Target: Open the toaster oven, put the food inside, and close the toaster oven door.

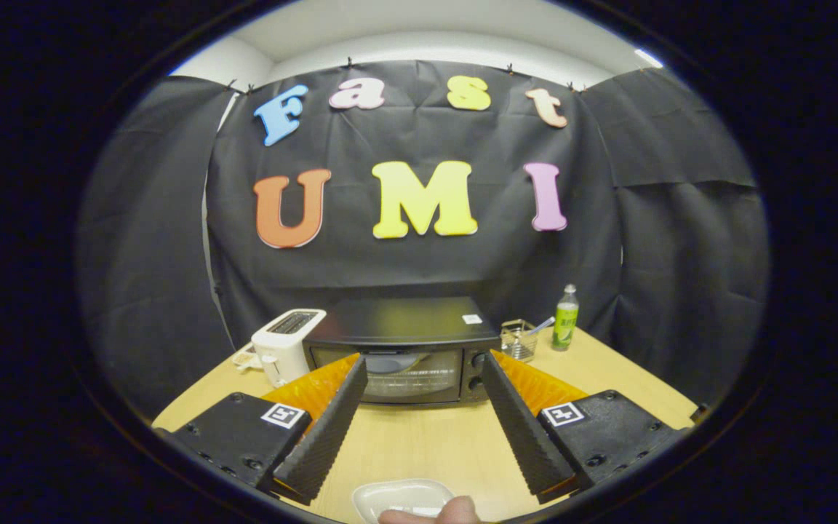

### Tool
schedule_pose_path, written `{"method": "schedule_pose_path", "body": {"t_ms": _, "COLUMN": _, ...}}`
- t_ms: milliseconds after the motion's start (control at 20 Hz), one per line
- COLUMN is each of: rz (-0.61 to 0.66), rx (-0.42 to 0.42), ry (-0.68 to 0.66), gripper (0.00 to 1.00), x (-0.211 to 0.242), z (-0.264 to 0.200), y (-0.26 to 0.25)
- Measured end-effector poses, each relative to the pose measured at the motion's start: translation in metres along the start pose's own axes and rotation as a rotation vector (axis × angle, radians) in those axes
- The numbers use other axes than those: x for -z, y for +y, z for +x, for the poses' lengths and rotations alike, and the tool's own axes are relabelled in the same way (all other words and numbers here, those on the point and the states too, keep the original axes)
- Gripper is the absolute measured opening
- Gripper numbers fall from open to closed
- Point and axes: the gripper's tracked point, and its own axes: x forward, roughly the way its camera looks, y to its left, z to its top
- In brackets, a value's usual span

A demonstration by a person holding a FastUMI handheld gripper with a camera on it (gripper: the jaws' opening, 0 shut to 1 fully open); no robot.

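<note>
A black toaster oven (pixel 404 349) stands on the wooden table (pixel 433 437) beyond my fingers, its glass door shut. My gripper (pixel 425 362) is open, its two black ribbed fingers (pixel 332 426) spread wide with nothing between them, tips pointing at the oven's front. A white dish (pixel 397 496) lies on the table close below the gripper, between the finger bases. A person's fingertip (pixel 433 514) touches the dish's near edge. Whether food lies on the dish I cannot tell.
A white pop-up toaster (pixel 284 343) stands left of the oven. To the oven's right are a small glass container (pixel 519 340) with a utensil in it and a green bottle (pixel 566 318). Black cloth walls close off the back and sides.
</note>
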Motion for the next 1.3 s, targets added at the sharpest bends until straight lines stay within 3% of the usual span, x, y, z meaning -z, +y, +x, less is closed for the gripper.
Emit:
{"method": "schedule_pose_path", "body": {"t_ms": 350, "rz": 0.046, "rx": 0.043, "ry": -0.172, "gripper": 1.00, "x": -0.086, "z": -0.145, "y": -0.035}}
{"method": "schedule_pose_path", "body": {"t_ms": 650, "rz": 0.003, "rx": 0.018, "ry": -0.229, "gripper": 1.00, "x": -0.080, "z": -0.234, "y": -0.024}}
{"method": "schedule_pose_path", "body": {"t_ms": 850, "rz": 0.004, "rx": 0.002, "ry": -0.227, "gripper": 1.00, "x": -0.063, "z": -0.255, "y": -0.008}}
{"method": "schedule_pose_path", "body": {"t_ms": 1300, "rz": -0.025, "rx": 0.013, "ry": -0.183, "gripper": 1.00, "x": -0.045, "z": -0.241, "y": 0.010}}
